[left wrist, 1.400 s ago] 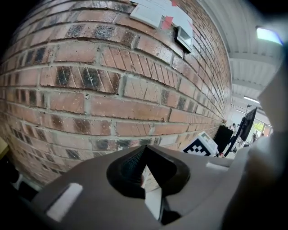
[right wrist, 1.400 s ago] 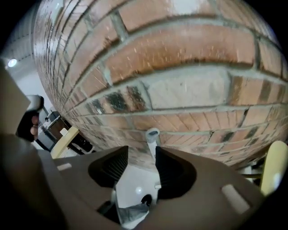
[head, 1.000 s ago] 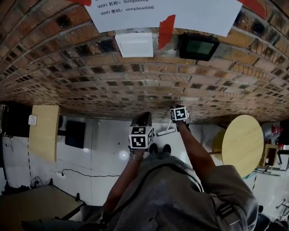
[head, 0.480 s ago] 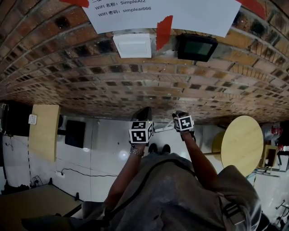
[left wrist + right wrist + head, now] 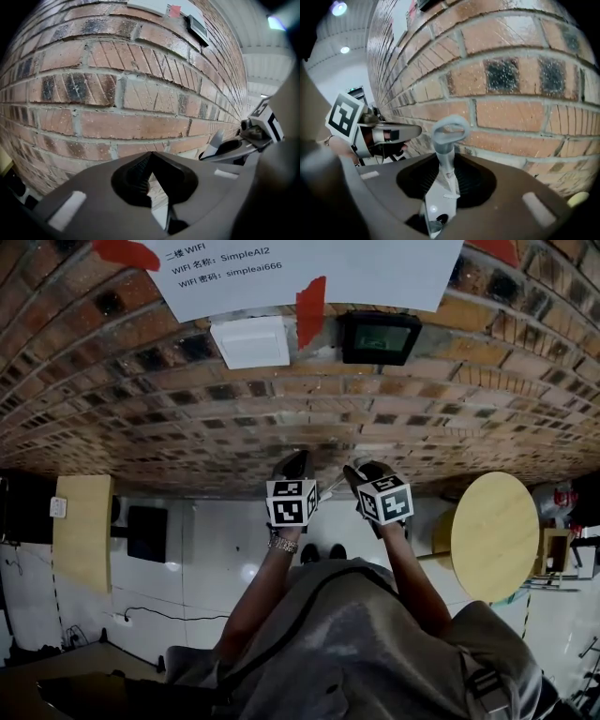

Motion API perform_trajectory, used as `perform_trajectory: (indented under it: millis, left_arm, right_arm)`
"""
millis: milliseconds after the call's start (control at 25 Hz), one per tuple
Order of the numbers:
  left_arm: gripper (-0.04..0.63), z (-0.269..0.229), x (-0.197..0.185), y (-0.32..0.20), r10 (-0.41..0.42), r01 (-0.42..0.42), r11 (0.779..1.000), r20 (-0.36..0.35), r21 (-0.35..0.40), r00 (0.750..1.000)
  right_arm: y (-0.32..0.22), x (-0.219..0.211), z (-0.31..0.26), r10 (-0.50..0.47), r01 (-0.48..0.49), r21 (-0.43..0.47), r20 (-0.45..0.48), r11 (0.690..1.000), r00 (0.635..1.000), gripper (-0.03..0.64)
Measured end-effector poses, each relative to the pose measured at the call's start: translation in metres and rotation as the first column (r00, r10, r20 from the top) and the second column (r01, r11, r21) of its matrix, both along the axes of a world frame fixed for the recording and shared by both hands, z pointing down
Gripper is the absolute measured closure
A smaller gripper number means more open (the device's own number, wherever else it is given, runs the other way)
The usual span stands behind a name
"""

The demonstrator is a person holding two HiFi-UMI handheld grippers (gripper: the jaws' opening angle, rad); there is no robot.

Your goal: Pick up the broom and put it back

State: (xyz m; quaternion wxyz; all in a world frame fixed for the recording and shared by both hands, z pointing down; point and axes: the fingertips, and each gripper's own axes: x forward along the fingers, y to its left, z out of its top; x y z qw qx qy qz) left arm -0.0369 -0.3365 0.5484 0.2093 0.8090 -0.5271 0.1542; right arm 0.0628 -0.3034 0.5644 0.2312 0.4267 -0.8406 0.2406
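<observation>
— Two grippers sit higher up the red-brown brick wall than a second back, going by the head view. Nearer the camera now, right gripper, with its marker cube looming larger; raised alongside and just beside it, left gripper.

— And the broom?

— Only a thin pale sliver of the white plastic broom handle between the two, close to the bricks. Less of it on show than a second ago. No brush head anywhere in view.

— From the left gripper view?

— Left gripper clenched, jaws together on nothing, bricks straight ahead. Right gripper off to the side, near but not touching.

— From the right gripper view?

— Right gripper clamped on the broom handle, just below the hanging loop. Loop tip almost at the wall; contact impossible to tell. Left gripper beside, apart from the handle.

— Meaning for the task?

— Pick-up probably done already, with the broom carried by one gripper alone. Lift toward the wall probably the start of putting it back, likely by leaning it or hanging it from that loop. No hook or peg visible, though, so exact resting place unclear. Worth keeping the clamp tight until supported.
</observation>
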Motion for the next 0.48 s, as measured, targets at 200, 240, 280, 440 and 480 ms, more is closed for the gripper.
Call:
perform_trajectory:
  millis: [200,240,280,440,480]
  left_arm:
    - [0.591,-0.001,0.012,0.0,0.033,-0.033,0.999,-0.003,0.005,0.999]
    - [0.591,-0.002,0.013,0.0,0.034,-0.034,0.999,0.005,0.01,0.999]
    - [0.592,-0.002,0.012,0.0,0.032,-0.032,0.999,0.016,0.013,0.999]
    - [0.591,-0.001,0.007,0.0,0.016,-0.016,1.0,0.024,-0.012,1.0]
    - [0.591,-0.001,0.006,0.0,0.013,-0.013,1.0,0.013,-0.014,1.0]
  right_arm:
    - [0.0,-0.004,-0.018,-0.006,0.006,0.023,0.022,1.0,1.0,0.515]
    - [0.001,-0.005,-0.02,-0.01,0.009,0.025,0.023,1.0,1.0,0.515]
    - [0.002,-0.006,-0.021,-0.014,0.013,0.028,0.023,1.0,1.0,0.515]
    - [0.004,-0.011,-0.022,-0.028,0.028,0.031,0.013,0.999,1.0,0.515]
    - [0.005,-0.012,-0.022,-0.03,0.03,0.031,0.01,0.999,0.999,0.514]
